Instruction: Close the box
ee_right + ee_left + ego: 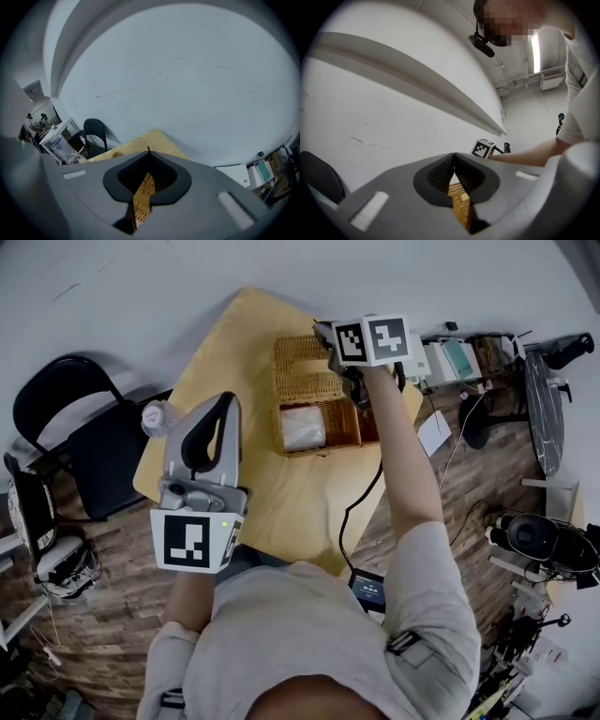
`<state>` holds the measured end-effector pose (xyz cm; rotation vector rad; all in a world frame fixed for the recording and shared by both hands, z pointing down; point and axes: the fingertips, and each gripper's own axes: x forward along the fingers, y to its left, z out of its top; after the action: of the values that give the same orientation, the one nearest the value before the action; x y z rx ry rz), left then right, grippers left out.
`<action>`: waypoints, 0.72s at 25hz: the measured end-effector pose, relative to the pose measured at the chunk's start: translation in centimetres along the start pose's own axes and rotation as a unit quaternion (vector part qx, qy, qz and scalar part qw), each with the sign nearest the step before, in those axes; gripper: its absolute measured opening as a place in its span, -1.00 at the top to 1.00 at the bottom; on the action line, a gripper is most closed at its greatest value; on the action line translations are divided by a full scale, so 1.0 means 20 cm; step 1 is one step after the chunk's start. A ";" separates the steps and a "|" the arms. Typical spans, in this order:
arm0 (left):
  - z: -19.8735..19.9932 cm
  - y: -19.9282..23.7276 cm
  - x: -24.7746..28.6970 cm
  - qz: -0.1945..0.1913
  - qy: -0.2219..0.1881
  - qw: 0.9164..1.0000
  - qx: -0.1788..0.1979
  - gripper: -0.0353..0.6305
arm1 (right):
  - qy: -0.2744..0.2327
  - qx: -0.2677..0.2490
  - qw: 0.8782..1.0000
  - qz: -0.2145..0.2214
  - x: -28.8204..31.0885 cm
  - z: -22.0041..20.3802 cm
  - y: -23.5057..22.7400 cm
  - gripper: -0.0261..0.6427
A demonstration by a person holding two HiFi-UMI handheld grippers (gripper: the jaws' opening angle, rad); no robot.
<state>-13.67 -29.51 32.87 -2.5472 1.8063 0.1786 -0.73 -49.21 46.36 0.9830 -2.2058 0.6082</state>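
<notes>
A wicker box [317, 450] stands open on the wooden table [272, 498] with white cloth [302, 426] inside. Its lid [302, 362] is thrown back on the far side. My right gripper [321, 331] reaches over the lid's far right corner, jaws closed, with a strip of the lid's wicker [142, 199] showing between the pads behind the meeting tips [148, 152]. My left gripper [229, 401] hovers left of the box, apart from it. In the left gripper view its tips [453, 155] meet with nothing held, and wicker [461, 206] shows through the gap behind them.
A black chair [103, 442] stands left of the table, with a small clear container [155, 416] at the table's left corner. Shelves with boxes [450, 357] lie to the right. A cable [349, 517] runs off the table's near edge to a black device [367, 589].
</notes>
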 end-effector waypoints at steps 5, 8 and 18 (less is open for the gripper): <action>0.07 -0.04 -0.03 -0.009 -0.011 1.000 0.006 0.72 | -0.019 -0.006 1.000 0.002 -0.14 0.02 0.06 0.89; 0.11 -0.06 -0.06 -0.013 -0.018 1.000 0.008 0.72 | -0.029 -0.007 1.000 0.003 -0.22 0.00 0.10 0.89; 0.18 -0.10 -0.15 -0.017 -0.032 0.999 0.006 0.72 | -0.050 -0.004 0.999 0.008 -0.42 -0.09 0.21 0.89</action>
<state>-13.13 -25.79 29.45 -2.5325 1.7344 0.2443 1.10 -41.49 41.06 1.0128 -2.3030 0.5683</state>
